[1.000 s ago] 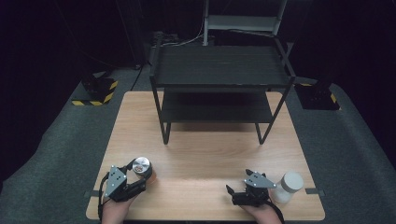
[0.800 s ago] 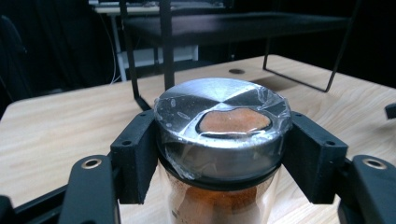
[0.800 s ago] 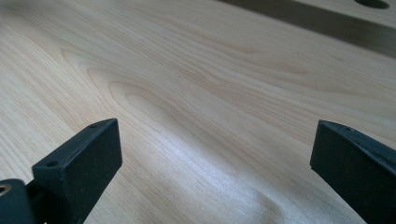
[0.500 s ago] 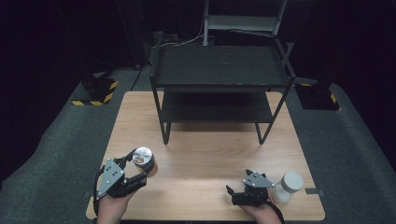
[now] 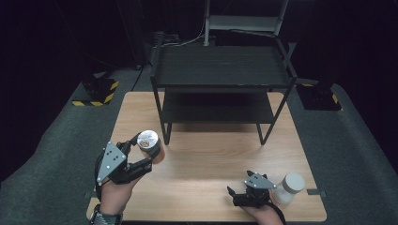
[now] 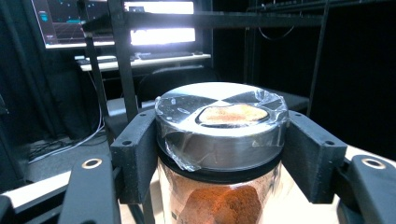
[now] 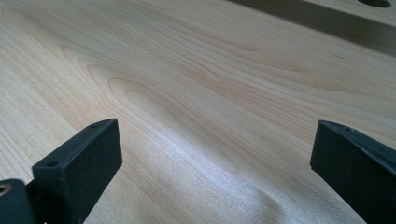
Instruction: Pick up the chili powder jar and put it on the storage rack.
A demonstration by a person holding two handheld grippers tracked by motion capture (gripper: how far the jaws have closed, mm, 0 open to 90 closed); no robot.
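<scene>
High view: left hand-held gripper [image 5: 143,152] pinches spice jar [image 5: 149,140] above surface's [image 5: 211,154] front-left corner, likely carrying it toward rack [image 5: 220,75]. Left gripper view: pads clamp the lid [image 6: 219,116]. Right gripper view: right hand-held gripper [image 7: 210,163] spread, idle. Next: lift, set jar down.

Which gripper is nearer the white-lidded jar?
Right. The right gripper rests open just left of the white-lidded jar; the left gripper holds the spice jar across the table.

Glossy metal-lidded glass jar [image 6: 219,154], smooth wooden table [image 7: 196,93]
</scene>
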